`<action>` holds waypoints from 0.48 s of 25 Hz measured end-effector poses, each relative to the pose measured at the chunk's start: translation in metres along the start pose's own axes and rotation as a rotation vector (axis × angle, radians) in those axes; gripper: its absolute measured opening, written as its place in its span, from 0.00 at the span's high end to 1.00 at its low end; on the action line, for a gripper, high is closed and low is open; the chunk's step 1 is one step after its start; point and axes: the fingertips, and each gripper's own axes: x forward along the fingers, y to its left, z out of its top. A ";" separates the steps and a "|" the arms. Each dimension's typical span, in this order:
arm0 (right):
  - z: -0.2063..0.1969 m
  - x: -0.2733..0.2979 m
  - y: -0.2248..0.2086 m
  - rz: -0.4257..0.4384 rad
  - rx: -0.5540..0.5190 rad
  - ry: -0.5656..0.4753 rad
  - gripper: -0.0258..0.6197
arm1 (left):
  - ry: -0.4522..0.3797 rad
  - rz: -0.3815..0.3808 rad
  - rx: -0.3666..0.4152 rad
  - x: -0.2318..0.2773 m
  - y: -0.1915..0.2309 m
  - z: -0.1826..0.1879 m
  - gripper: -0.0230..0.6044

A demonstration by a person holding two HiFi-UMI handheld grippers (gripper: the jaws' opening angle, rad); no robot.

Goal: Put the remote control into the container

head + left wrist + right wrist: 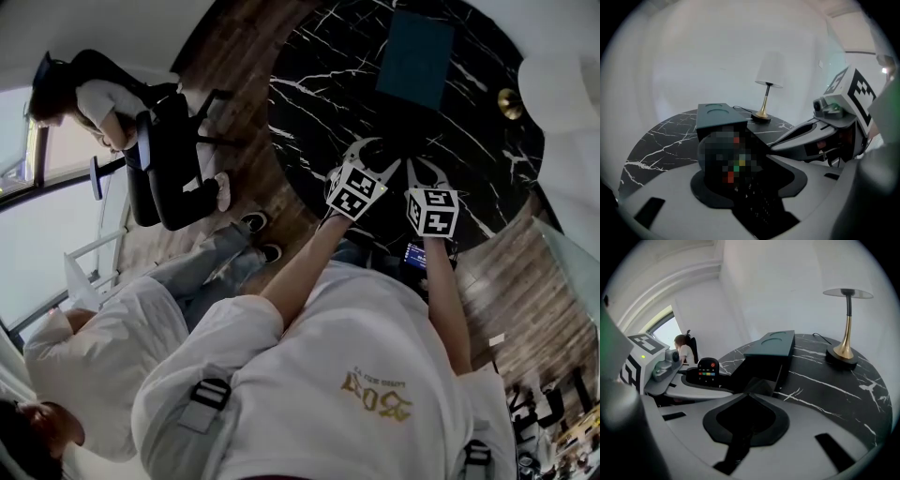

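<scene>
The black remote control (752,201) with coloured buttons lies lengthwise between the jaws of my left gripper (368,156), its button end tilted up toward the container. The right gripper view shows the remote control (708,369) sticking up from those jaws. The jaws stand wide and I see no pad pressing on it. The dark teal box-shaped container (415,58) stands on the round black marble table (319,103), just beyond both grippers. My right gripper (425,171) hovers beside the left one, its jaws together with nothing in them.
A brass lamp with a white shade (765,91) stands on the table behind the container (717,117), to its right. A person sits in a black chair (155,159) left of the table. Another person in white (94,356) stands close at my left.
</scene>
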 end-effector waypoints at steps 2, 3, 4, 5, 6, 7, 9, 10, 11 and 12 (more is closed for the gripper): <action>0.000 0.001 -0.001 -0.002 0.003 0.002 0.94 | 0.037 -0.015 0.010 0.007 -0.003 -0.004 0.61; 0.000 0.001 -0.001 -0.004 0.004 0.003 0.94 | 0.058 -0.025 0.017 0.010 -0.005 -0.005 0.61; -0.001 0.001 -0.001 -0.006 0.004 0.004 0.94 | 0.076 -0.035 0.028 0.012 -0.006 -0.006 0.60; -0.001 0.001 -0.001 -0.008 0.004 0.006 0.94 | 0.092 -0.044 0.043 0.013 -0.008 -0.007 0.60; -0.001 0.000 -0.001 -0.009 0.004 0.007 0.94 | 0.109 -0.051 0.062 0.015 -0.010 -0.009 0.60; -0.001 0.000 -0.001 -0.011 0.003 0.009 0.94 | 0.130 -0.057 0.081 0.016 -0.011 -0.011 0.59; -0.001 0.000 -0.003 -0.017 0.002 0.011 0.94 | 0.175 -0.068 0.121 0.018 -0.013 -0.017 0.58; -0.001 0.000 -0.004 -0.019 0.002 0.012 0.94 | 0.193 -0.072 0.141 0.019 -0.014 -0.019 0.58; -0.001 0.000 -0.005 -0.019 0.004 0.013 0.94 | 0.206 -0.073 0.158 0.020 -0.014 -0.021 0.57; -0.001 0.000 -0.005 -0.019 0.006 0.013 0.94 | 0.214 -0.072 0.172 0.021 -0.014 -0.022 0.57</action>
